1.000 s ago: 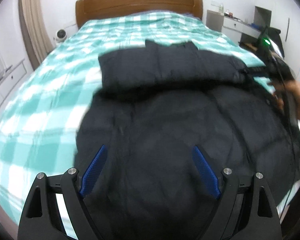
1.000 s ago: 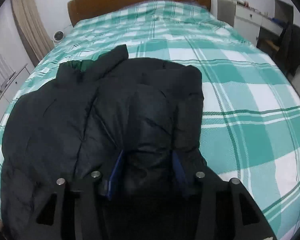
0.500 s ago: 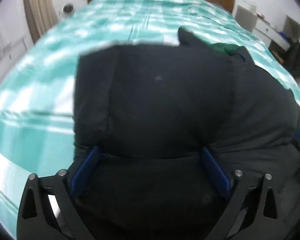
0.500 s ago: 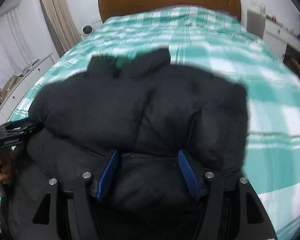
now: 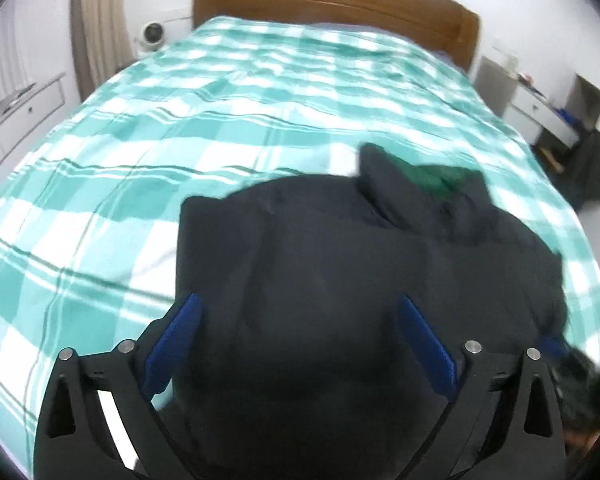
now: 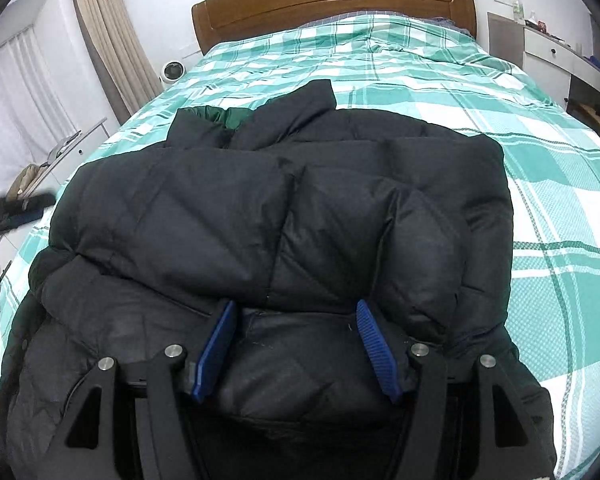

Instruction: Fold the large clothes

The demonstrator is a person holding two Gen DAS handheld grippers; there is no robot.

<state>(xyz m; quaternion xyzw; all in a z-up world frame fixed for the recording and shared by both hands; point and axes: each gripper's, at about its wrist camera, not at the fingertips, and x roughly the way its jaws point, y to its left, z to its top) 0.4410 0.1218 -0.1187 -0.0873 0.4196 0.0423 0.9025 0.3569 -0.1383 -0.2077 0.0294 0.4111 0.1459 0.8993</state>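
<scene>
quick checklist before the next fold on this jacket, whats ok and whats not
1. Jacket fully on the bed: not ok, its near end runs out of view below the grippers.
2. Sleeves folded in over the body: ok, they lie across the chest in the right wrist view.
3. Right gripper open: ok, jaws apart over the fabric.
4. Left gripper open: ok, jaws wide over the jacket.
5. Collar flat: not ok, it stands up and shows green lining.
6. Hem edge placement: cannot tell, hidden under the grippers.
</scene>
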